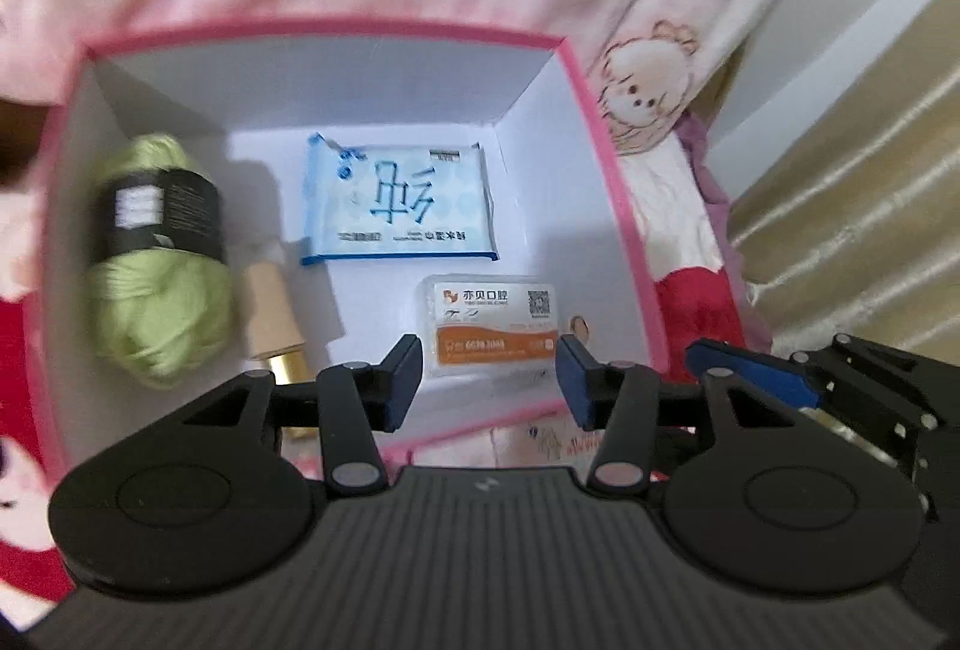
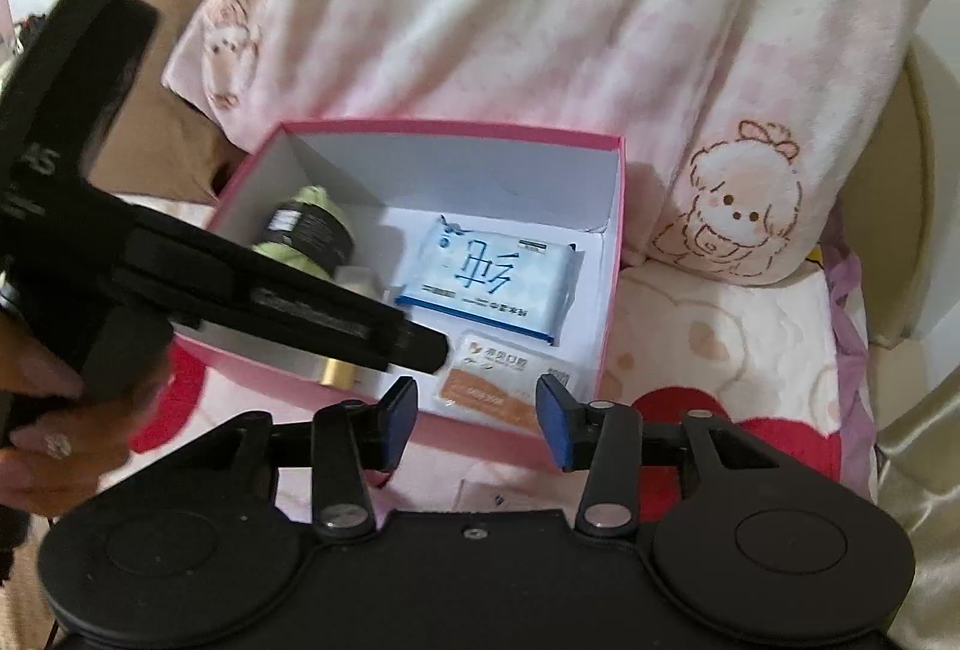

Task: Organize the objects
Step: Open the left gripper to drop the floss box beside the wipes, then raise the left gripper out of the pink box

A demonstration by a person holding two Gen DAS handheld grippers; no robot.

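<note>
An open pink box (image 1: 336, 29) (image 2: 456, 128) with a white inside lies on the bedding. In it are a green yarn ball (image 1: 162, 314) (image 2: 312, 197) with a black band, a blue wet-wipe pack (image 1: 399, 203) (image 2: 486, 284), a beige bottle with a gold cap (image 1: 273, 314) (image 2: 336, 371), and a small clear case with an orange card (image 1: 489, 326) (image 2: 498, 380). My left gripper (image 1: 489, 386) (image 2: 414, 344) hovers open over the box's near edge, holding nothing. My right gripper (image 2: 477, 419) stands open and holds nothing just in front of the case. The right gripper's fingers (image 1: 750, 374) show beside the box.
A pink-and-white plush blanket with a cartoon puppy (image 2: 738, 218) is heaped behind and to the right of the box. Bedding with red hearts (image 2: 750, 428) lies under it. Cream satin cloth (image 1: 840, 206) runs along the right. A person's hand (image 2: 42, 410) grips the left tool.
</note>
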